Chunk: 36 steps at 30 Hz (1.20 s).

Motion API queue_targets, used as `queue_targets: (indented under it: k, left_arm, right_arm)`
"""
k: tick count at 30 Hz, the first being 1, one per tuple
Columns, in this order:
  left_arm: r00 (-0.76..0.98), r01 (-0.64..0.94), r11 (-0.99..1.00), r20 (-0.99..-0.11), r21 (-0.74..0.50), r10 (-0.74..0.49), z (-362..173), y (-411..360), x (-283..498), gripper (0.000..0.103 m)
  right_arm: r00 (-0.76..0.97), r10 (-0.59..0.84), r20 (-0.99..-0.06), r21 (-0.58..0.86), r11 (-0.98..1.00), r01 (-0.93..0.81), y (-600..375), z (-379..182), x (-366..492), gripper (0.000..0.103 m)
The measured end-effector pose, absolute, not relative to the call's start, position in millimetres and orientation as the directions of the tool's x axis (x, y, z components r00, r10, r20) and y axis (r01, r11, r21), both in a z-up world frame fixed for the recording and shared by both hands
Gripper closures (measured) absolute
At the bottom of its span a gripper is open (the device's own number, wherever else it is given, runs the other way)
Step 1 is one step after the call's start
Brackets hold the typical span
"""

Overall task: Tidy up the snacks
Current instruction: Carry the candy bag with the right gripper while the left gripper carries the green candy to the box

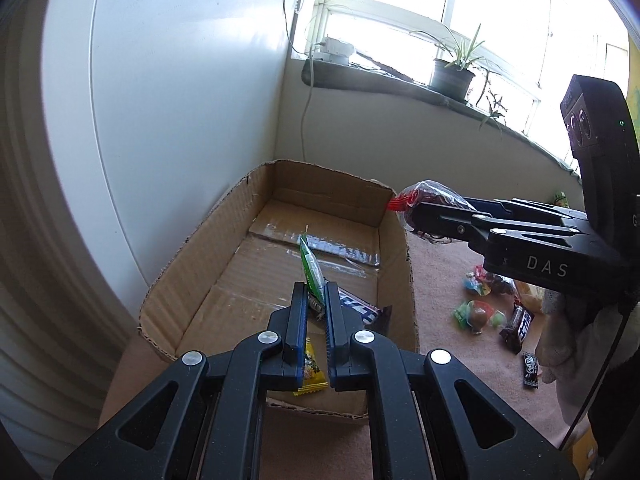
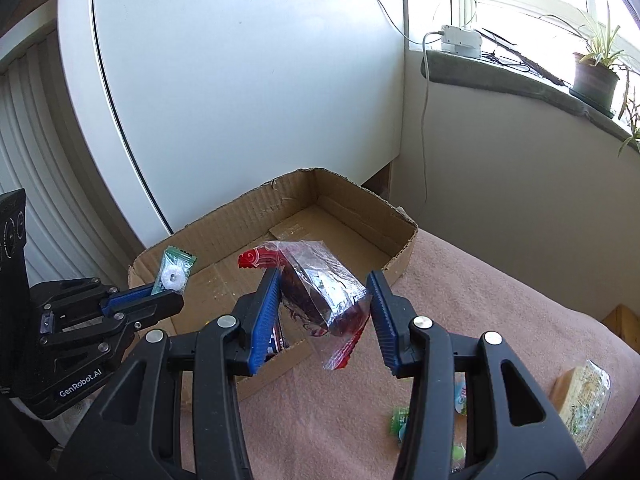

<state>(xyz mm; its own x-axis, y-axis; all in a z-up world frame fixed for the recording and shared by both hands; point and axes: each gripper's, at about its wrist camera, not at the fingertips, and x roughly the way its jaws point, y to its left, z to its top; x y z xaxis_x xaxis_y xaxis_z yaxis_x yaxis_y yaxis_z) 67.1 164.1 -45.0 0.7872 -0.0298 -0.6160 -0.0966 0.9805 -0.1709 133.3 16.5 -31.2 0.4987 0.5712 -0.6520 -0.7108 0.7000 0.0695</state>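
Observation:
My left gripper [image 1: 315, 296] is shut on a green-wrapped mint candy [image 1: 311, 266] and hangs over the near end of an open cardboard box [image 1: 192, 264]. From the right wrist view, this gripper [image 2: 168, 297] and its candy [image 2: 174, 276] sit at the box's left wall [image 2: 224, 216]. My right gripper [image 2: 324, 286] is shut on a clear-and-red packet with a dark snack inside [image 2: 320, 292], above the box's near right corner. The left wrist view has that gripper [image 1: 420, 216] and packet [image 1: 434, 196] at the box's right wall. In the box lie a dark chocolate bar [image 1: 360, 308] and a yellow sachet [image 1: 310, 372].
The box stands on a pink blanket [image 2: 480, 300] against a white panel [image 1: 180, 100]. Loose snacks lie to its right: colourful candies [image 1: 476, 312], dark bars [image 1: 520, 322], and a pale yellow packet [image 2: 584, 392]. A windowsill with a potted plant [image 1: 452, 74] runs behind.

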Motion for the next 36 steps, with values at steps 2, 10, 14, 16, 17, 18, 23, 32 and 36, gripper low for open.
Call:
queue_targets:
  k: [2, 10, 14, 16, 17, 18, 23, 32, 36]
  left_arm:
    - [0.786, -0.102, 0.98, -0.618, -0.172, -0.026, -45.3, 166.0, 67.5, 0.096]
    - [0.78, -0.113, 0.98, -0.626, -0.165, -0.015, -46.4, 165.8, 68.4, 0.096]
    - [0.778, -0.119, 0.979, -0.628, -0.164, -0.01, -46.6, 166.3, 68.8, 0.096]
    - [0.778, -0.121, 0.979, -0.628, -0.163, -0.008, -46.4, 166.4, 68.8, 0.096]
    - [0.778, -0.123, 0.979, -0.629, -0.162, -0.007, -46.2, 166.4, 68.4, 0.096]
    - [0.777, -0.125, 0.979, -0.629, -0.162, -0.005, -46.0, 166.5, 68.4, 0.096]
    - [0.779, -0.132, 0.979, -0.626, -0.158, 0.004, -43.9, 166.3, 66.6, 0.087]
    - [0.784, -0.139, 0.979, -0.621, -0.15, 0.016, -40.3, 164.4, 62.7, 0.08]
    - [0.79, -0.132, 0.98, -0.613, -0.148, 0.014, -36.4, 159.5, 59.3, 0.08]
  right_arm:
    - [0.493, 0.572, -0.656, 0.073, 0.697, -0.713, 22.2, -33.1, 136.6, 0.057]
    - [0.466, 0.581, -0.667, 0.089, 0.683, -0.725, 35.6, -38.7, 143.6, 0.057]
    - [0.461, 0.582, -0.67, 0.089, 0.679, -0.729, 40.5, -39.4, 145.1, 0.056]
    - [0.453, 0.585, -0.672, 0.091, 0.673, -0.735, 43.0, -39.6, 145.1, 0.056]
    - [0.452, 0.585, -0.673, 0.088, 0.671, -0.737, 44.1, -39.8, 144.8, 0.056]
    - [0.457, 0.583, -0.672, 0.083, 0.672, -0.736, 45.2, -39.8, 144.3, 0.055]
    - [0.464, 0.579, -0.671, 0.073, 0.674, -0.735, 47.9, -39.5, 143.6, 0.051]
    - [0.484, 0.581, -0.654, 0.067, 0.682, -0.728, 42.5, -30.9, 139.7, 0.045]
    - [0.494, 0.584, -0.644, 0.068, 0.687, -0.724, 34.6, -25.3, 134.9, 0.045]
